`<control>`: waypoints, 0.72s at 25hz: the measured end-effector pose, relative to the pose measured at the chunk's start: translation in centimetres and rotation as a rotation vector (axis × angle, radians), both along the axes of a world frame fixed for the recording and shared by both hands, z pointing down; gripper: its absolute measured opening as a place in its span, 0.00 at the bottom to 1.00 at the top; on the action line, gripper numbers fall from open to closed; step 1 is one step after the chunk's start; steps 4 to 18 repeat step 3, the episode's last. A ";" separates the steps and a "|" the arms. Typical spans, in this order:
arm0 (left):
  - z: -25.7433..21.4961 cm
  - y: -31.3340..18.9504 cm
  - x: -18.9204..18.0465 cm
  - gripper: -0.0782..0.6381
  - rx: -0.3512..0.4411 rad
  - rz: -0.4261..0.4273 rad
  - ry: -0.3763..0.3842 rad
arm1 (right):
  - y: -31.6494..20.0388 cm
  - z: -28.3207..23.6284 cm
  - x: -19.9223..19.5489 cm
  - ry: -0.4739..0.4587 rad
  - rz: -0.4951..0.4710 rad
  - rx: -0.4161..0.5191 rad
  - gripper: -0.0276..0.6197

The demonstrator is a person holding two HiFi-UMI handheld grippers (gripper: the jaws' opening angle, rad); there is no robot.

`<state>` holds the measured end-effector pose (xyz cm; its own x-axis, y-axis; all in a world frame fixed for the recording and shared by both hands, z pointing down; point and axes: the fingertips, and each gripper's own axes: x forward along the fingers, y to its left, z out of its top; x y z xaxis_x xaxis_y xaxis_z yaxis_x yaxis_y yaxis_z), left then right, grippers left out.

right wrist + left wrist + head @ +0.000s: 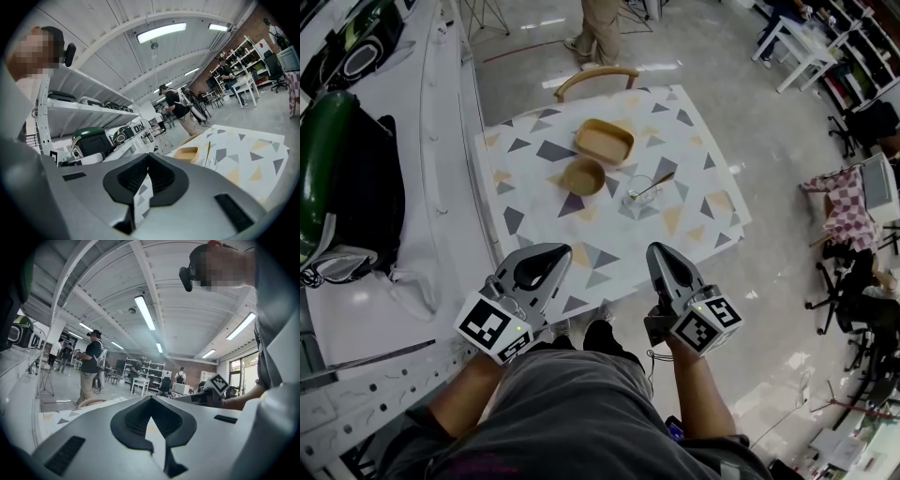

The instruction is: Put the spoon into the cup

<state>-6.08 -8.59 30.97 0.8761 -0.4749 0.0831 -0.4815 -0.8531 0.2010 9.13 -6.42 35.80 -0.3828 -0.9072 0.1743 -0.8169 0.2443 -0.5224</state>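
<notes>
Jaws together, left gripper (pixel 562 253) beside right gripper (pixel 657 250).

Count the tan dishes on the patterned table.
2: a rectangular tray at the far side of the table, and a round bowl just nearer, left of the glass cup. None appears hidden.

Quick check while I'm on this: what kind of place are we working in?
Probably a shared lab or workshop, not a home: a concrete floor, metal shelving loaded with equipment, strip lights on an open ceiling, and office chairs off to the side.
</notes>
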 end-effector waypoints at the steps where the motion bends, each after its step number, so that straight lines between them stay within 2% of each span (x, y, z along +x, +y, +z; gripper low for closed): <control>1: 0.0 -0.1 0.0 0.13 0.000 0.001 0.001 | -0.1 0.0 0.0 0.002 -0.001 -0.001 0.07; 18: 0.0 -0.1 0.0 0.13 0.000 0.002 0.002 | -0.2 0.1 -0.1 0.005 -0.004 -0.001 0.07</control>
